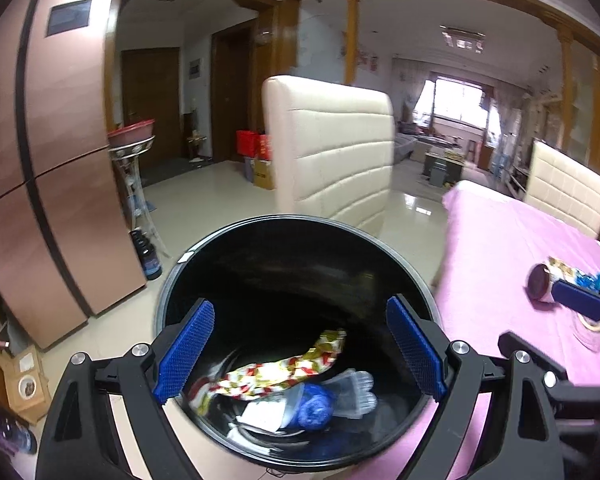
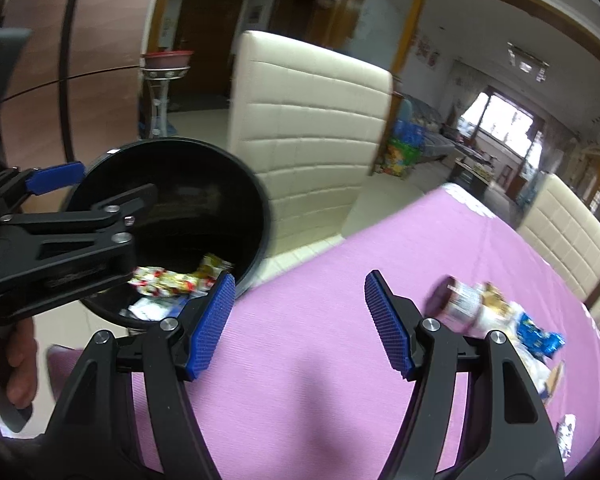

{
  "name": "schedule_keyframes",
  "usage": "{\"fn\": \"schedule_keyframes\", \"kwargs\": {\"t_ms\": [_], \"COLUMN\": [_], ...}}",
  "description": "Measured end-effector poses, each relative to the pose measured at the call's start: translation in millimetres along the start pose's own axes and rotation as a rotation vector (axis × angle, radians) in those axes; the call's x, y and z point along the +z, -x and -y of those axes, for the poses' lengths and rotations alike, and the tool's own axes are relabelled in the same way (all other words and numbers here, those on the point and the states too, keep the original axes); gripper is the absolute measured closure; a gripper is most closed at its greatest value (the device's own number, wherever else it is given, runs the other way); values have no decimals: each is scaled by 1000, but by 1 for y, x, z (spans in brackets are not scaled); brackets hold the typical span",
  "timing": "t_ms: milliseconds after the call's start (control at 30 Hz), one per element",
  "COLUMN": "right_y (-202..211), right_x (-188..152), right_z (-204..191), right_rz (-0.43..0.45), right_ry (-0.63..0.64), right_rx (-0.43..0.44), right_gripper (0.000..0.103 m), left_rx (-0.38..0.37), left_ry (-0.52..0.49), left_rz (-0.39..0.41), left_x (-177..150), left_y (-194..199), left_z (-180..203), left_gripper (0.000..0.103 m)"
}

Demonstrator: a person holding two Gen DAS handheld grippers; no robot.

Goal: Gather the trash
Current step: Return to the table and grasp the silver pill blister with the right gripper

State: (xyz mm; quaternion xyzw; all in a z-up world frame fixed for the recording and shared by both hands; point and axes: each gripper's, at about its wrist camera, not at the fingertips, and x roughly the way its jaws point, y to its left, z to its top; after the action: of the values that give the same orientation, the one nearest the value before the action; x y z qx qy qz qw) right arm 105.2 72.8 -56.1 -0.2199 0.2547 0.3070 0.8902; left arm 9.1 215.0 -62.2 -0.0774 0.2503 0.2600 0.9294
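Looking for the next bit of trash, the right tongs (image 2: 300, 320) are spread wide and hold nothing; they hang over the pink table (image 2: 300, 360); the small jar (image 2: 458, 300) lies on its side at the right of the frame, just past the right-hand pad, its long way running from upper left to lower right, with wrappers (image 2: 536, 336) beside it; the right tongs are nearer; the left tongs (image 1: 300, 348) are spread too, empty, over the black bin (image 1: 380, 240) at the table's edge.

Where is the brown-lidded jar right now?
The jar lies on its side on the pink tablecloth, just right of the open right gripper, beside blue wrappers.
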Motion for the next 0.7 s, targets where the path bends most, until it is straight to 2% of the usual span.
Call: {"fn": "schedule_keyframes", "kwargs": {"t_ms": [200,267,433,533,700], "right_y": [2,6,23,34,43], "right_x": [-25,-36,-69,-89,-119], "right_z": [59,84,158,194,238], "right_rz": [-87,-114,-177,-194,-253], "right_ry": [-89,-133,-289,-347,-441], "right_rx": [-137,-190,-319,-392,-465], "right_gripper": [35,35,35,35,35], "left_rx": [-92,-146,-338,-402,-531], "left_ry": [-116,-146,-256,-320,-430], "left_rz": [19,13,-35,-33,-114], "left_x": [3,4,1,-4,-9], "left_y": [11,13,14,19,21], "left_z": [52,71,137,173,233], "left_gripper": [17,17,17,17,17]}}
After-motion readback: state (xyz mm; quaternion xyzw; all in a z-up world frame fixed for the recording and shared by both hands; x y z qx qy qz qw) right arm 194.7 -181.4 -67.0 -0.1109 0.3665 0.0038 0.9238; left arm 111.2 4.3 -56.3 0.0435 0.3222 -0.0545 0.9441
